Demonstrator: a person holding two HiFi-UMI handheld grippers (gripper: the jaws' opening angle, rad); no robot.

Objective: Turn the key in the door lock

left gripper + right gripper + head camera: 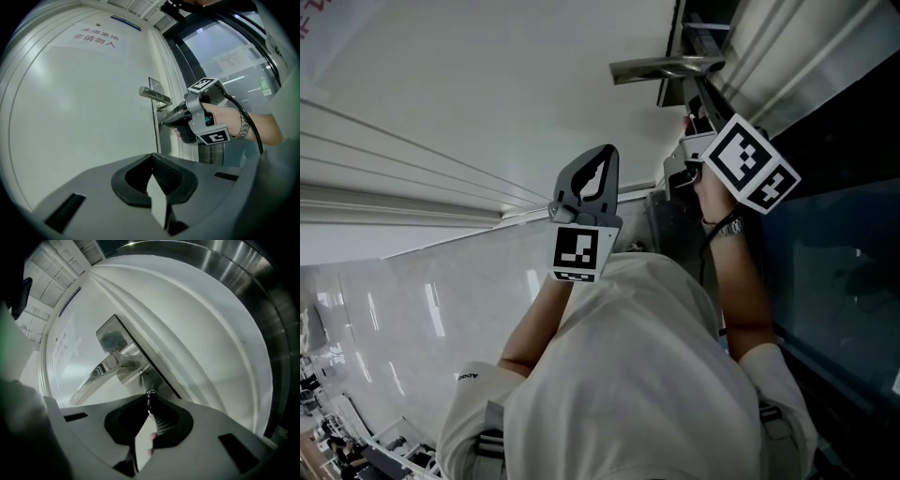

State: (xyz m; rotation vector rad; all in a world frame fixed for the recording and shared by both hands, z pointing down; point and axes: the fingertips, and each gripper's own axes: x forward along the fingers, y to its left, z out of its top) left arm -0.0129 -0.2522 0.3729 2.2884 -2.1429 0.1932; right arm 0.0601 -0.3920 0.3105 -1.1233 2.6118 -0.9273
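Note:
A white door [84,108] carries a silver lever handle [154,95] on a metal lock plate [117,341]. Just below the handle [101,373], my right gripper [150,399] is shut on the small metal key [150,393], which sits in the lock. From the left gripper view, the right gripper [165,123] points level at the door's edge, its tips against the lock. The head view shows it [688,127] under the handle [666,67]. My left gripper [605,152] hangs back from the door, shut and holding nothing [152,157].
A dark metal door frame [187,61] and a glass panel [834,262] stand right of the door. Red lettering [96,37] is printed high on the door. The person's torso in a white shirt [628,375] fills the lower head view.

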